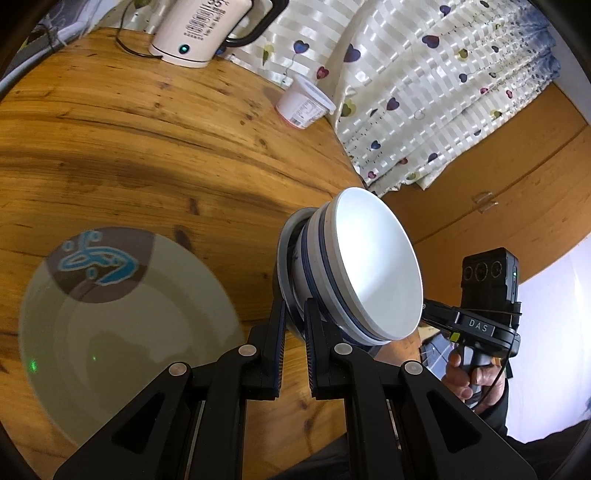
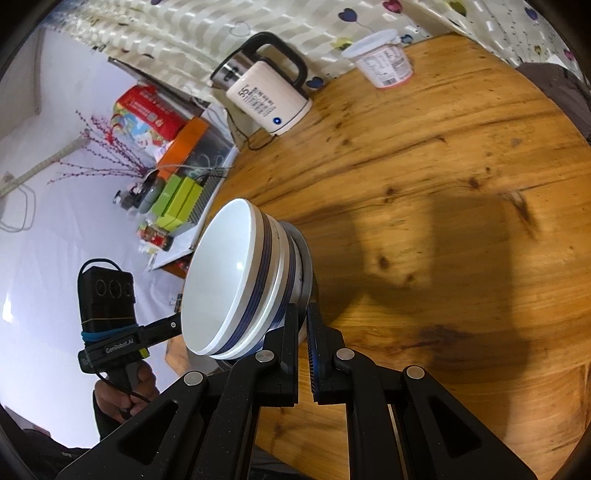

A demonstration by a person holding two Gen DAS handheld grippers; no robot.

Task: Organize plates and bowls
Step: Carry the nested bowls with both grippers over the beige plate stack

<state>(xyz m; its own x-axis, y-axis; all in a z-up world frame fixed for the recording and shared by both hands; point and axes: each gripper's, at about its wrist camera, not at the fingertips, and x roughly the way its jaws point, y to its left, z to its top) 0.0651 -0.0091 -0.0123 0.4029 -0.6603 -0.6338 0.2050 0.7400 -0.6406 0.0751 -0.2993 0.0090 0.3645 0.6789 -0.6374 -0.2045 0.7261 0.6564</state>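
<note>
Several white bowls with blue bands (image 1: pixel 369 266) (image 2: pixel 229 277) are nested on a small grey plate (image 1: pixel 291 236) (image 2: pixel 306 258), and the whole stack hangs above the wooden table (image 1: pixel 147 147) (image 2: pixel 443 166). My left gripper (image 1: pixel 295 317) is shut on one side of that plate's rim. My right gripper (image 2: pixel 303 325) is shut on the opposite side. A larger grey plate with a blue fish motif (image 1: pixel 122 325) lies flat on the table, left of the lifted stack.
A white electric kettle (image 1: pixel 195 33) (image 2: pixel 266 96) and a plastic tub (image 1: pixel 303 103) (image 2: pixel 384 59) stand at the table's far edge by a heart-print cloth (image 1: pixel 424 92). A person's hand (image 1: pixel 469 376) (image 2: pixel 125 395) grips each tool. Boxes crowd a side shelf (image 2: pixel 166 147).
</note>
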